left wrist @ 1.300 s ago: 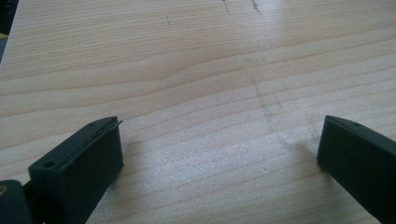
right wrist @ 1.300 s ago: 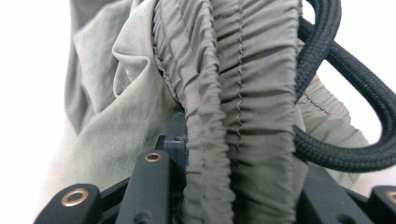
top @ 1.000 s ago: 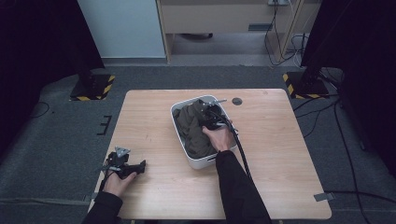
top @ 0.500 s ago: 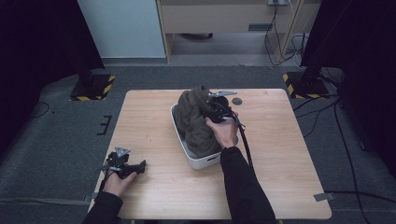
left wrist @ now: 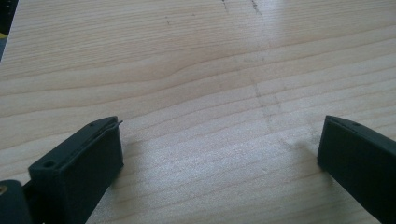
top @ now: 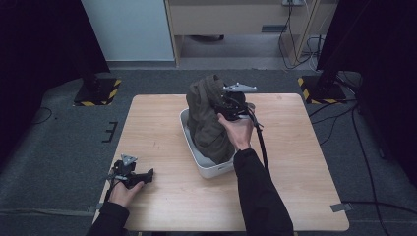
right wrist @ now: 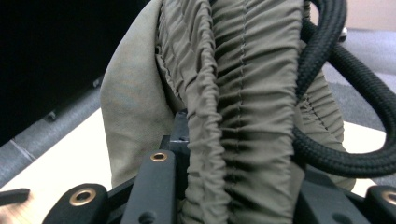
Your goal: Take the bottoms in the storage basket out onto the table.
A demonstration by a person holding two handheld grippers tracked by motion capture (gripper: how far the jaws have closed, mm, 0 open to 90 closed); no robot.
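A white rectangular plastic tub [top: 211, 169] sits near the middle of the light wooden surface [top: 305, 196], slightly toward its far side. A bunched olive-green fabric garment [top: 209, 118] rises out of the tub, its lower part inside and its top above the far rim. The right tool [top: 231, 104] is at the garment's right side, above the tub, clamped on the gathered waistband [right wrist: 243, 93], with a black drawstring cord [right wrist: 336, 98] looping beside it. The left tool [top: 132, 173] lies at the near left corner of the surface, well apart from the tub, its jaws spread over bare wood [left wrist: 210, 93].
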